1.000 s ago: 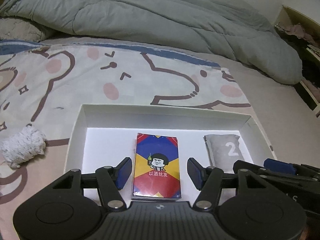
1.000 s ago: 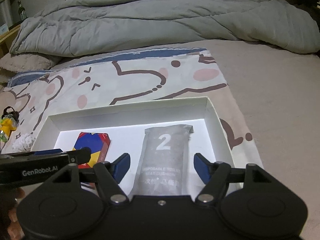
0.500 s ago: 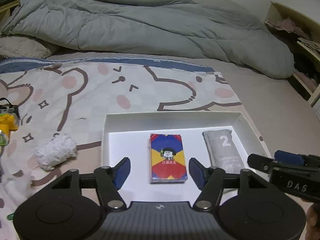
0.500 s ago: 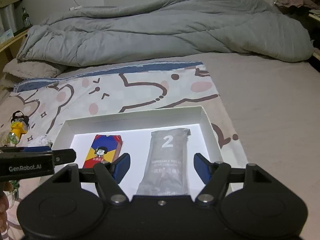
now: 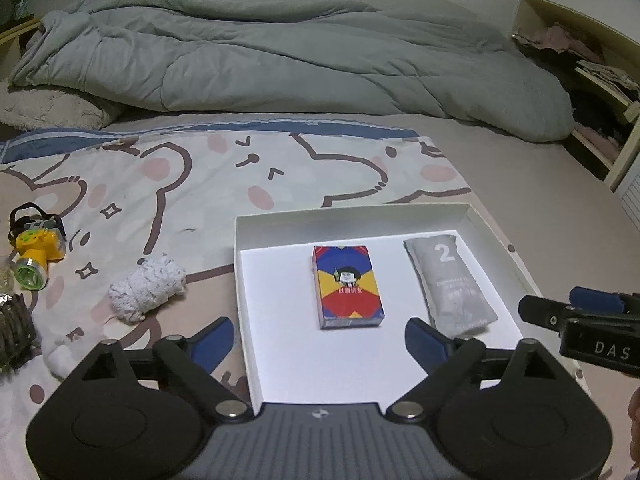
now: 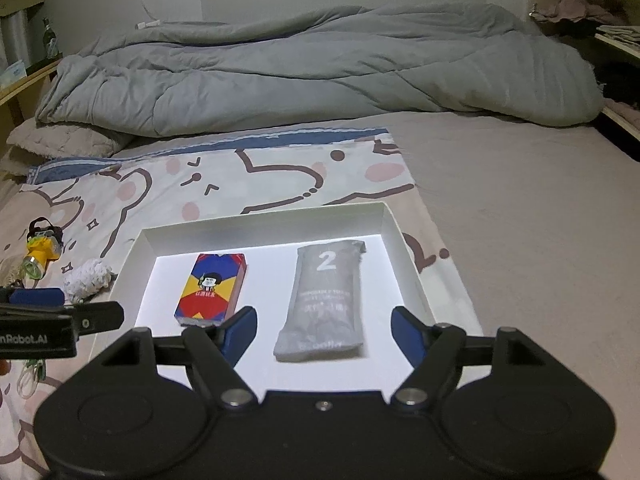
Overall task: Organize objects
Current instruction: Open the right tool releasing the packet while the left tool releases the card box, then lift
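A white shallow box (image 5: 436, 213) (image 6: 264, 220) lies on the bed. Inside it lie a red, blue and yellow card box (image 5: 347, 286) (image 6: 211, 289) and a grey pouch marked 2 (image 5: 450, 280) (image 6: 325, 300). My left gripper (image 5: 319, 340) is open and empty, held above the box's near left side. My right gripper (image 6: 324, 330) is open and empty, above the near end of the pouch. Left of the box lie a white fluffy wad (image 5: 147, 287) (image 6: 88, 279) and a yellow toy camera (image 5: 34, 246) (image 6: 39, 252).
A cartoon-print sheet (image 5: 200, 176) covers the bed, with a grey duvet (image 5: 280, 60) bunched at the back. A dark knitted item (image 5: 14, 330) lies at the far left edge. Shelves with clothes (image 5: 592, 80) stand on the right.
Both grippers have pulled back and up from the box, open and empty. The card box and pouch stay in place. The wad and toy camera have come into view.
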Demonstrator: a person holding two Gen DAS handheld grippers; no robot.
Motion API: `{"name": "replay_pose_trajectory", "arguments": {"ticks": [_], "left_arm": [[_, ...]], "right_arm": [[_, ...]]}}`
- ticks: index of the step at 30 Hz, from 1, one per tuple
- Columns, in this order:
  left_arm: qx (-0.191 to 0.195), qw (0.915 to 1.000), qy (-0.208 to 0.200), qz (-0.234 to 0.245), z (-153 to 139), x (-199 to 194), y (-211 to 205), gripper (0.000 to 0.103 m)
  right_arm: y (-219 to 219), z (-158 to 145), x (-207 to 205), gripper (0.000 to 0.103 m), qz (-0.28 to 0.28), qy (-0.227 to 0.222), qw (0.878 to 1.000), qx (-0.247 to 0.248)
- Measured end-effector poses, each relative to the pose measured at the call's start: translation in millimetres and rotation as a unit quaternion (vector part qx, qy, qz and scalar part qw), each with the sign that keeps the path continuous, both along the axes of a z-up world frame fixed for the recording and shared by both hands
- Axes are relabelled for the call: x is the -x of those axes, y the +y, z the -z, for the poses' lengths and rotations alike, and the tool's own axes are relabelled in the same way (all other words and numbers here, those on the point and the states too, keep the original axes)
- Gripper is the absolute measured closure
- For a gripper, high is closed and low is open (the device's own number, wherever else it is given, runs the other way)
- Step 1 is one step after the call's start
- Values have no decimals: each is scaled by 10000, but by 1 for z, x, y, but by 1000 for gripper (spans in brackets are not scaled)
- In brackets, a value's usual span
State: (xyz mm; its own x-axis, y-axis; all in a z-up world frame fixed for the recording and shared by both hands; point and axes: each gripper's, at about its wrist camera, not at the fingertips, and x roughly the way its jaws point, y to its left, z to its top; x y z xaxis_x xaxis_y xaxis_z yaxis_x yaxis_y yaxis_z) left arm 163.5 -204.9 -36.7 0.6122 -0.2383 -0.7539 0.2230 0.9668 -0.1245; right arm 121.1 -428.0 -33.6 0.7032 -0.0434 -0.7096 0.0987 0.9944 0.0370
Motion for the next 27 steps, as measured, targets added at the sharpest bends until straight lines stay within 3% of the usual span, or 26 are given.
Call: {"name": "replay_pose_trajectory", "arguments": {"ticks": [5,12,20,27], "left_arm": [[-53,9999,-62,92,0,13,5,2],[-99,9996,-198,161,-2,30,12,0],[-145,9992,-340,145,-7,43,22,0],[-193,9987,-436,175,-8,51,32,0]], "right_arm": [[4,-5,19,19,75,-117,9999,74],[8,-12,46,0,231,-351,9989,186],[13,-14,64,0,305,-430,9984,180],[26,-13,78,0,283,-504,9968,559]]}}
